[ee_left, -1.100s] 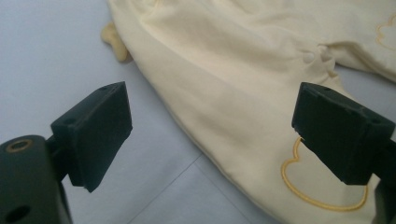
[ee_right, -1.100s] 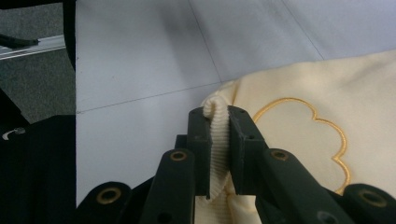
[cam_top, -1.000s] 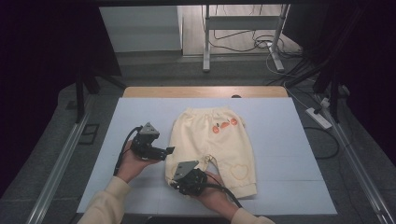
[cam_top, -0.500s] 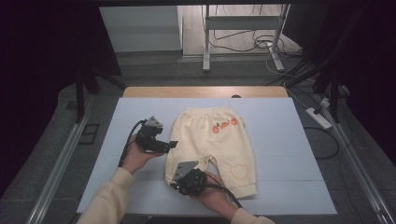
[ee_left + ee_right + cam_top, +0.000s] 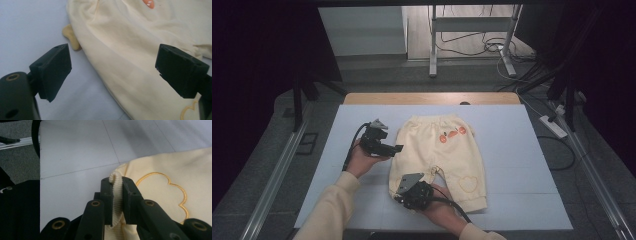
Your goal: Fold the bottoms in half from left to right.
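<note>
A pair of cream-yellow pants (image 5: 437, 150) lies flat on the pale mat (image 5: 522, 165), waistband away from me, with orange motifs near the waist and a heart outline on one leg. My left gripper (image 5: 396, 148) hovers at the pants' left edge. In the left gripper view its jaws stand wide open (image 5: 115, 62) over the cream fabric (image 5: 130, 50), holding nothing. My right gripper (image 5: 401, 191) sits at the near left leg hem. In the right gripper view it is shut (image 5: 116, 195) on the ribbed cuff (image 5: 116, 202), beside a gold embroidered outline (image 5: 162, 187).
A small cream tab (image 5: 71, 37) pokes out beside the pants' edge. The mat lies on a wooden table whose far edge (image 5: 432, 98) shows. Metal rails (image 5: 277, 170) flank the table, and a power strip (image 5: 552, 125) with cables lies on the floor at right.
My left gripper has moved away from me and slightly right, closer to the pants' left edge. The right gripper has stayed at the leg cuff.
</note>
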A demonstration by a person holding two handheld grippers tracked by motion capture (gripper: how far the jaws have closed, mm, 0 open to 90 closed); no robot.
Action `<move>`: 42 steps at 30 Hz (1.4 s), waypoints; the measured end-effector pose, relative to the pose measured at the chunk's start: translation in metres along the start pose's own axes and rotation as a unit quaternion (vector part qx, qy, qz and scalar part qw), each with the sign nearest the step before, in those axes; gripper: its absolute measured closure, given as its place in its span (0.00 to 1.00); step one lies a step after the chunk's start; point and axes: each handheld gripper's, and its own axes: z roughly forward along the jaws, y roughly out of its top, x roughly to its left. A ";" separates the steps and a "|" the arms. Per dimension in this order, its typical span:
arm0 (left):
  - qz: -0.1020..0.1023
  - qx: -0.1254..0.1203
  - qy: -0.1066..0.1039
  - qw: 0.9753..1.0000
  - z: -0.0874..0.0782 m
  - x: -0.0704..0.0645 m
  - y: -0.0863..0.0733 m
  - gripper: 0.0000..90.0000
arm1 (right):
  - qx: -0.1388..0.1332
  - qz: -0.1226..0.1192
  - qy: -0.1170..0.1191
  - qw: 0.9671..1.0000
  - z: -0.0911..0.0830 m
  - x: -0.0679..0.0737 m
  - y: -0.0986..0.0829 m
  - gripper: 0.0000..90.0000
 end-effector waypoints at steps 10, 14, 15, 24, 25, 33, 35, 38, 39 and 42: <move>-0.015 0.005 -0.006 1.000 0.015 0.012 0.012 0.17 | 0.000 0.000 -0.001 1.000 0.000 0.001 0.000 0.89; -0.017 0.010 -0.006 1.000 0.023 0.016 0.018 0.17 | 0.000 -0.001 -0.001 1.000 0.000 0.001 0.000 0.89; -0.017 0.010 -0.006 1.000 0.023 0.016 0.018 0.17 | 0.000 -0.001 -0.001 1.000 0.000 0.001 0.000 0.89; -0.024 0.017 -0.003 1.000 0.037 0.023 0.027 0.18 | 0.000 0.000 -0.001 1.000 -0.001 0.000 0.000 0.89; -0.025 0.021 -0.003 0.999 0.041 0.024 0.028 0.18 | -0.001 0.000 -0.001 1.000 -0.001 0.000 0.000 0.89; -0.024 0.041 0.002 0.999 0.051 0.027 0.033 0.20 | -0.003 -0.001 -0.001 1.000 -0.001 0.001 0.000 0.89; -0.026 0.042 0.002 0.999 0.053 0.028 0.033 0.20 | -0.003 0.000 -0.001 1.000 -0.001 0.000 0.000 0.89; -0.029 0.047 0.004 0.998 0.056 0.030 0.032 0.20 | -0.003 -0.002 -0.001 1.000 -0.001 0.000 -0.001 0.89; -0.029 0.050 0.003 0.998 0.058 0.030 0.032 0.21 | -0.003 -0.002 -0.001 1.000 -0.001 0.000 -0.001 0.89; -0.036 0.061 0.000 0.997 0.062 0.033 0.031 0.26 | -0.003 -0.002 -0.001 1.000 -0.001 0.000 -0.001 0.89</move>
